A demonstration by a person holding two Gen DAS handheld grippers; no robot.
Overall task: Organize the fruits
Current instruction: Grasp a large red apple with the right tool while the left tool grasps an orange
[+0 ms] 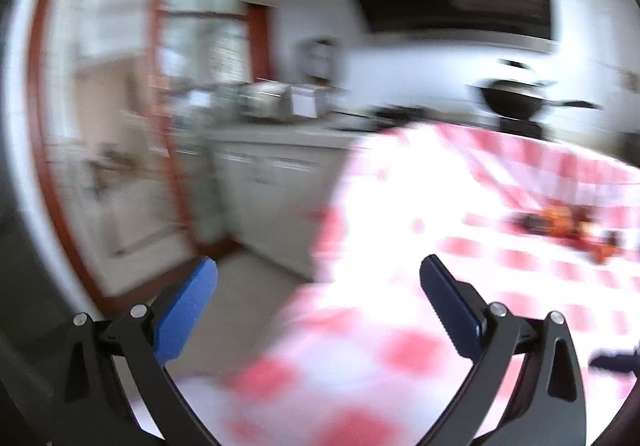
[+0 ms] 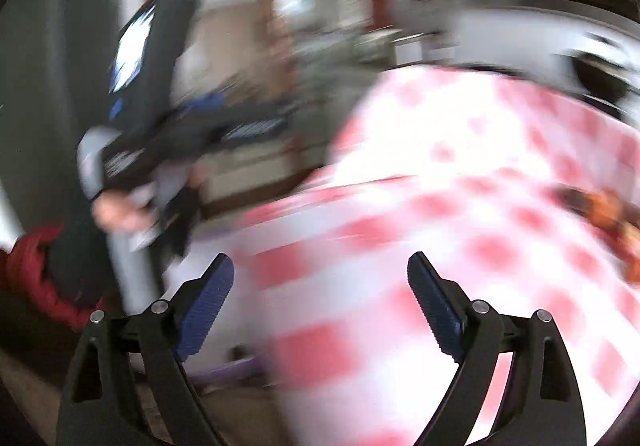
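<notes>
Blue-padded jaws of the left gripper [image 1: 319, 278] and the right gripper [image 2: 321, 274] stand spread wide with nothing between them, both held above the near edge of the table [image 1: 400, 358] and its red-checked cloth. What I take for the fruits [image 1: 568, 230] is an orange-and-dark smear far off to the right, too blurred to count. I'd judge this the reach-in before any pick; next comes steadying and closing the distance. A stove pot [image 1: 514, 101] and kitchen cabinets [image 1: 272, 181] sit behind; nothing blocks the way.
</notes>
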